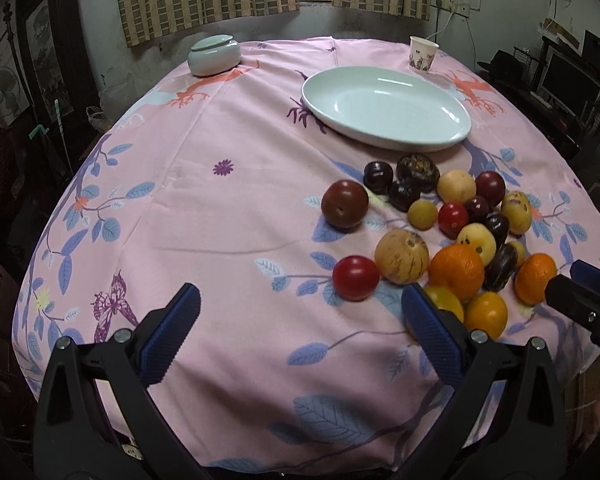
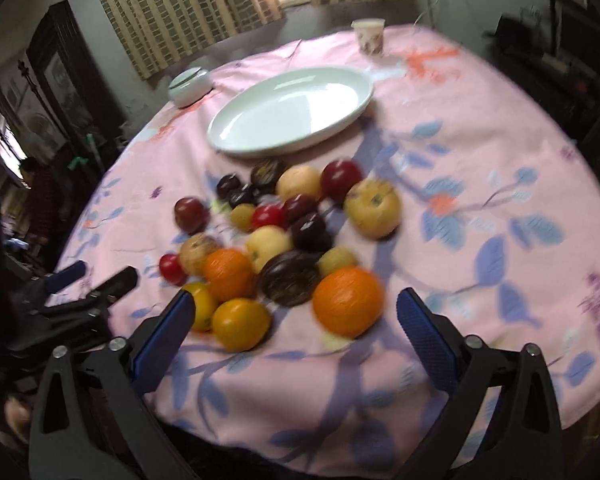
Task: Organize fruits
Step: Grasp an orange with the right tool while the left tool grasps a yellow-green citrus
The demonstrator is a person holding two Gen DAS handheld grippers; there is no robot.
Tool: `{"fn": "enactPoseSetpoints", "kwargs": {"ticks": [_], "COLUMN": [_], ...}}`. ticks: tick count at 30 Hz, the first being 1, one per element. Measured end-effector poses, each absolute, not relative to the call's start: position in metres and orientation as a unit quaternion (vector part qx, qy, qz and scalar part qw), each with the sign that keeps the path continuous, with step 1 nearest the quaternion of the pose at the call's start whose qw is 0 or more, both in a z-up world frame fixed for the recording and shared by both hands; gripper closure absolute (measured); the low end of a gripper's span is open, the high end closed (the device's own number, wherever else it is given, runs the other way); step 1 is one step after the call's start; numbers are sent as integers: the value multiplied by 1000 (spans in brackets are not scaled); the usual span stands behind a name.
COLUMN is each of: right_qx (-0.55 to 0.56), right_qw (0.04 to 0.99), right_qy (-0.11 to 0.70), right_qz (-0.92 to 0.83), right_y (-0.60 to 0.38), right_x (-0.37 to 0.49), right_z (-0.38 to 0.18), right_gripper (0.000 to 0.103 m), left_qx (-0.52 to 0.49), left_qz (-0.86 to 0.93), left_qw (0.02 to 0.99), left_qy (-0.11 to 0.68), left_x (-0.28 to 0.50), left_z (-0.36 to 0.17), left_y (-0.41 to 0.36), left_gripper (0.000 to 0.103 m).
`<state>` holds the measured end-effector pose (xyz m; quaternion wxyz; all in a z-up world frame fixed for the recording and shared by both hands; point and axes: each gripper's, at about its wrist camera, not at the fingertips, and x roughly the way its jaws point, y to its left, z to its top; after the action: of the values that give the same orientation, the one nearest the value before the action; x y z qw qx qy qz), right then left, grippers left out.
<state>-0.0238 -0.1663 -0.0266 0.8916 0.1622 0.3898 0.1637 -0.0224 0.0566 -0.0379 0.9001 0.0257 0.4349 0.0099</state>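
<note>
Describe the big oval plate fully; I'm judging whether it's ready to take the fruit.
The oval plate is pale, glossy, and looks ceramic, with a shallow well and a raised rim. It lies flat and upright on the pink floral tablecloth, beyond the fruit pile, and holds nothing. Window light glints off it. No fruit and neither gripper touches it; the nearest dark fruit lies just short of its near rim.

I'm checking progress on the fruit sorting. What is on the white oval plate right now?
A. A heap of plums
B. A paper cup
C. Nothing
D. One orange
C: the plate shows only its bare glossy inside in both views, while the fruit pile sits on the tablecloth in front of it.
</note>
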Motion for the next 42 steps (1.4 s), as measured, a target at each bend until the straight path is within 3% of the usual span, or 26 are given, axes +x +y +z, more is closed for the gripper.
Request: {"fn": "enactPoseSetpoints", "kwargs": {"ticks": [1,3,5,7,17,25,27,29,31,33,42], "right_qx": [137,87,55,48,18,22,40,54,66,69,65], "right_qw": [894,894,887,872,858,881,879,876,874,876,877], "right_qy": [396,414,434,461,497,457,461,465,464,459,456], "right_qz": [161,147,148,157,128,122,118,118,126,130,135], "right_y": [-160,-150,-143,-143,-152,-164,-174,-181,-186,-189,-197], "right_x": [-25,-31,-35,-37,-3,-29,-31,-30,-32,-34,-35], "right_z": [-29,-28,-31,-33,-72,-45,-47,-51,-52,-51,-53], "right_gripper": [26,32,49,55,57,57,57,57,57,57,57], "left_qx": [28,25,16,8,15,23,33,41,48,36,36], "left_qz": [9,7,-1,-10,-61,-82,-96,-114,-115,-126,-127], "left_qw": [898,896,895,896,884,875,872,865,865,862,873], "left_qy": [438,443,445,444,464,476,478,487,486,490,469], "left_x": [-25,-28,-30,-33,-29,-23,-24,-23,-21,-17,-20], "left_z": [-41,-46,-46,-45,-56,-68,-70,-73,-74,-75,-67], "left_y": [57,59,61,63,38,22,12,1,-8,-13,-31], "left_gripper": [2,2,2,2,2,3,11,32,40,60,63]}}
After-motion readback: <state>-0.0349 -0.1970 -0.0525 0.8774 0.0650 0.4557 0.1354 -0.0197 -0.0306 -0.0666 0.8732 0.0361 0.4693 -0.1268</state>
